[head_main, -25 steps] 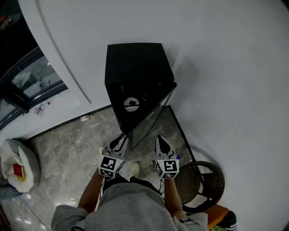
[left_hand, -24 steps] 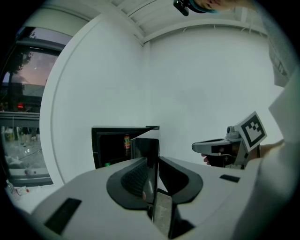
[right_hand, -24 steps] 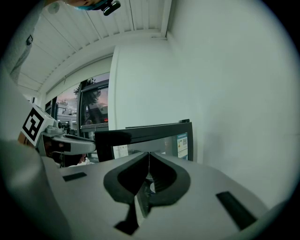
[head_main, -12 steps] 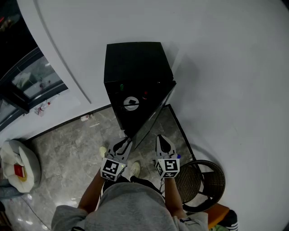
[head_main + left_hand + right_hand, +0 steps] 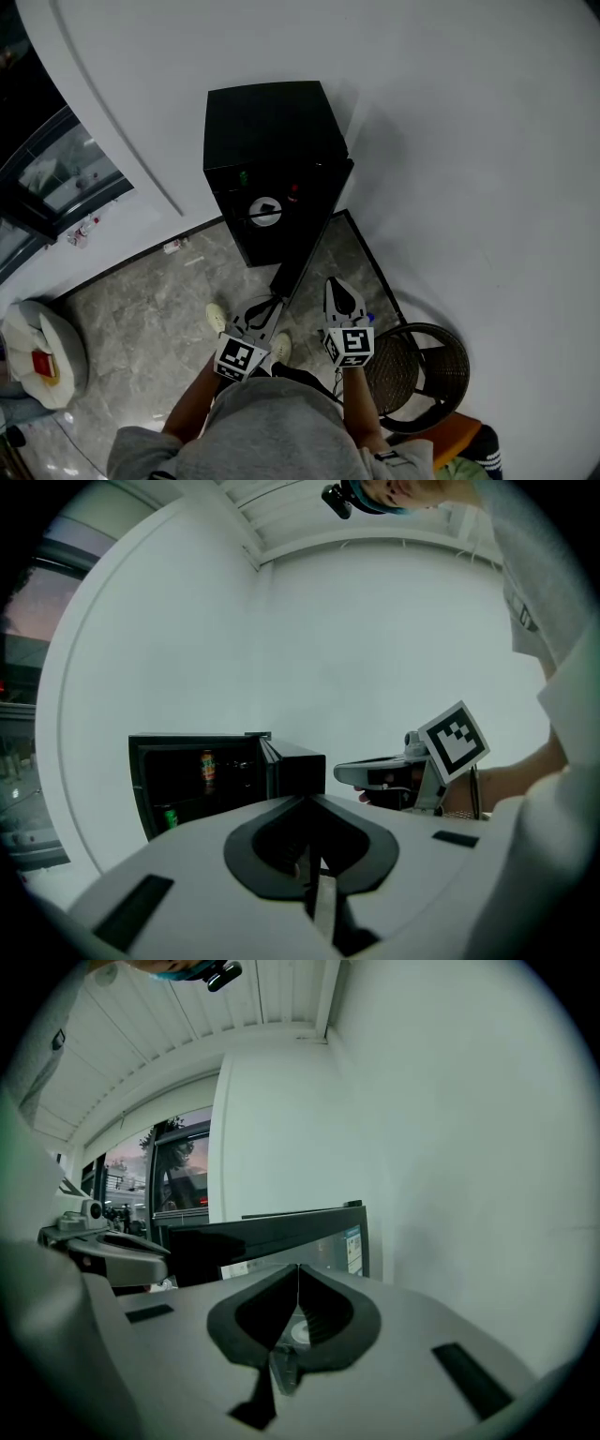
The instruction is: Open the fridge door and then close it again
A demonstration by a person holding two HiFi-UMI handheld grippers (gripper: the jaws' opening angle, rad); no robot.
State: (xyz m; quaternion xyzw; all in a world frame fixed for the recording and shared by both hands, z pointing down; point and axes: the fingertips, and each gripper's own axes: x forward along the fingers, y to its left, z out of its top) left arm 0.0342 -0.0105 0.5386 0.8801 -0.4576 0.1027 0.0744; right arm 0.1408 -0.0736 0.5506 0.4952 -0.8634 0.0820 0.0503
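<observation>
The black mini fridge (image 5: 267, 127) stands against the white wall, its door (image 5: 314, 225) swung open toward me. Inside, the left gripper view shows the fridge (image 5: 187, 780) holding a can (image 5: 207, 769) on a shelf. My left gripper (image 5: 270, 302) sits just short of the door's free edge. Its jaws have just been closing and now stand shut with nothing between them (image 5: 307, 855). My right gripper (image 5: 339, 286) hangs to the right of the door, shut and empty (image 5: 298, 1274), with the door (image 5: 281, 1241) ahead of it.
A dark wicker chair (image 5: 422, 375) stands close at my right. A white cushion (image 5: 37, 352) lies on the marble floor at far left, below a glass door (image 5: 47, 178). My shoes (image 5: 217, 317) are beside the left gripper. A round white thing (image 5: 265, 211) shows at the fridge front.
My left gripper has slid right and back, from the left side of the door's edge to just in front of it, and its jaws have closed. The right gripper has barely moved.
</observation>
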